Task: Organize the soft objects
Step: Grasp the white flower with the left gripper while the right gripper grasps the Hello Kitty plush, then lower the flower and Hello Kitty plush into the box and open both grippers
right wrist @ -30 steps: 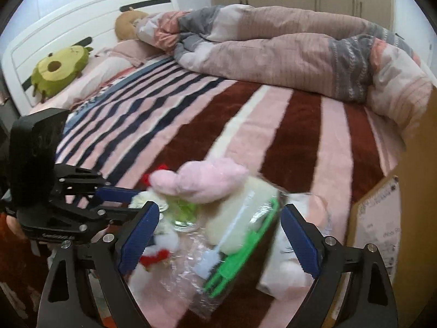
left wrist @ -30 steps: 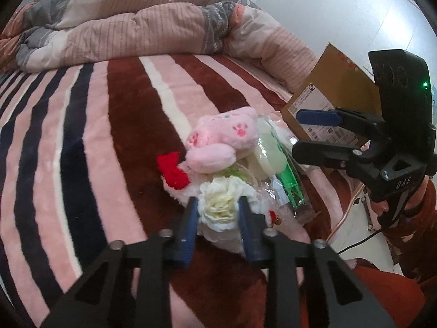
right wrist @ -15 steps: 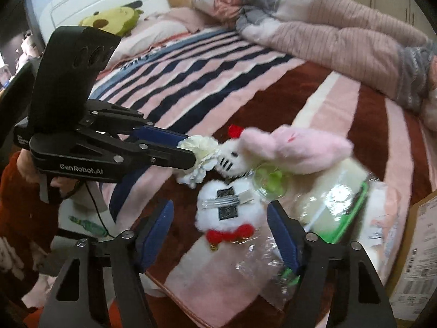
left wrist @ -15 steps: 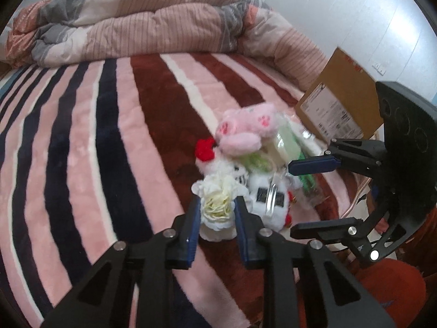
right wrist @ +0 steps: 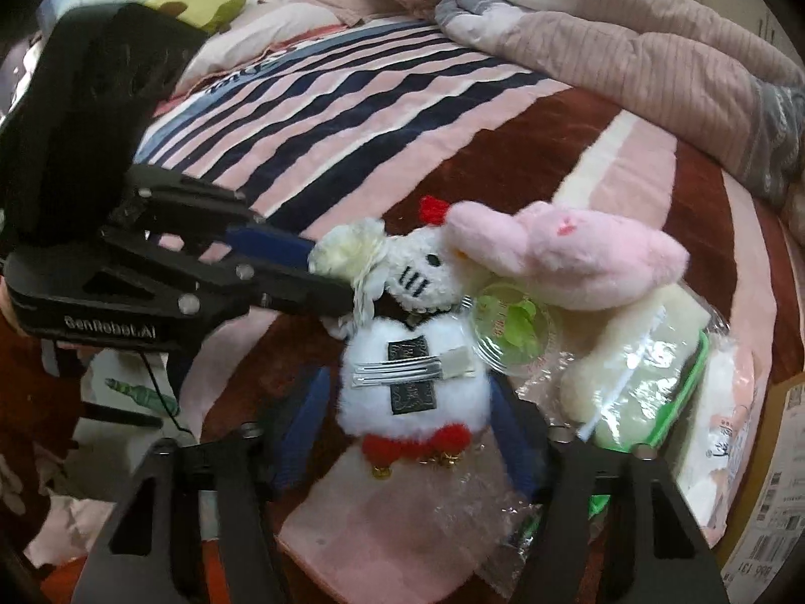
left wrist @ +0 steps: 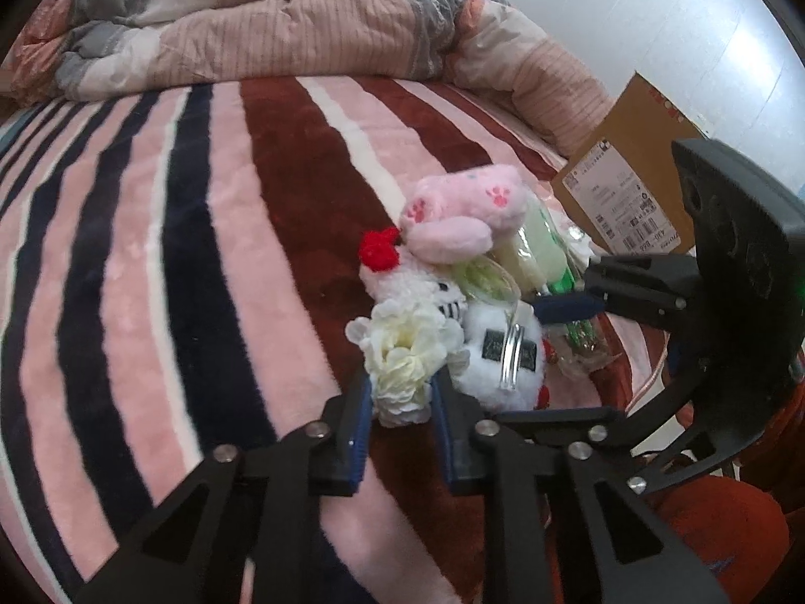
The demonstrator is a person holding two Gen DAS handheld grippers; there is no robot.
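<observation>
A bed (left wrist: 151, 261) covered by a striped blanket is seen, with a rumpled quilt (left wrist: 261, 20) at its far side and a cardboard box (left wrist: 629, 191) at its edge. Near that edge a heap of soft things is piled: a pink plush toy (right wrist: 563, 261) lies on top, touching a white cat toy (right wrist: 417, 272), with a clear bag (right wrist: 649, 377) beside them. The white fluffy ball (right wrist: 412, 382) with a red trim lies between the fingers of the right gripper (right wrist: 407, 433), which are spread and seem not yet pressed onto it. The cream cloth flower (left wrist: 402, 367) is clenched by the left gripper (left wrist: 400, 405). The ball is probably best gripped across its middle and lifted straight, so the heap is not dragged; the flower should be kept pinched firmly but not crushed.
</observation>
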